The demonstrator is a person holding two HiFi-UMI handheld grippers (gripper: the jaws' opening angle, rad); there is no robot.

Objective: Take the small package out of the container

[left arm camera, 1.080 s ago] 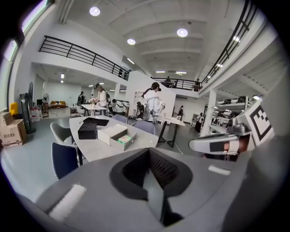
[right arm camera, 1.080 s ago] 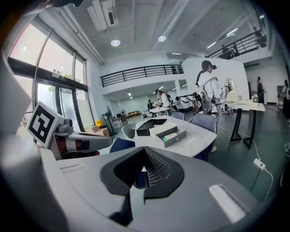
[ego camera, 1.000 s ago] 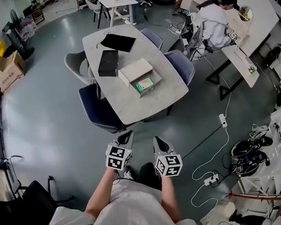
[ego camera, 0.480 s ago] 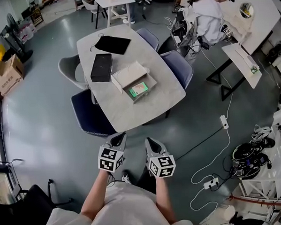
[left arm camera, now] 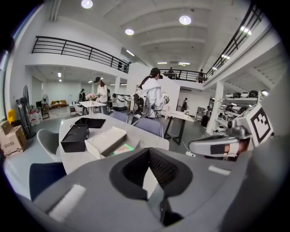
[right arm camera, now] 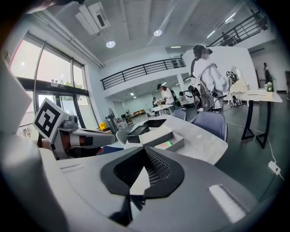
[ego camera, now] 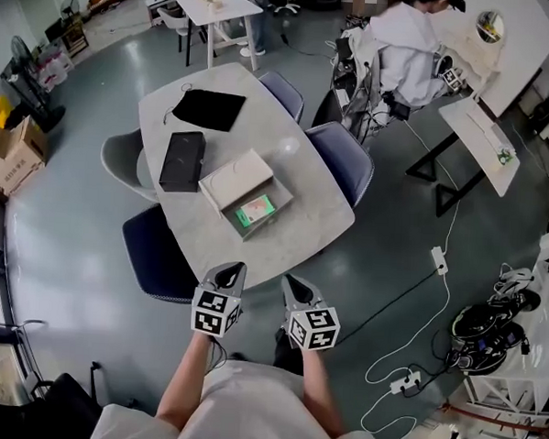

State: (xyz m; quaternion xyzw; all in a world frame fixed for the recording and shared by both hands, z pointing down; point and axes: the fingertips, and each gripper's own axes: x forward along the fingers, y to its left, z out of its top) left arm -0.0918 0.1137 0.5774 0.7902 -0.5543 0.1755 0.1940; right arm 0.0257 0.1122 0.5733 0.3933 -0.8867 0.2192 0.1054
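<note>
- Left gripper (ego camera: pixel 230 276) hung just short of the desk's (ego camera: pixel 312 198) near edge, jaws pressed together on nothing.
- Small package (ego camera: pixel 255 210) lay green and uncovered in the open container (ego camera: pixel 277 202) by that edge, handy for lifting.
- Right gripper (ego camera: pixel 298 287) hung alongside, likewise closed and empty.

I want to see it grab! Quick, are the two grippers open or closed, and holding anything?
Left gripper: closed, empty.
Right gripper: closed, empty.
</note>
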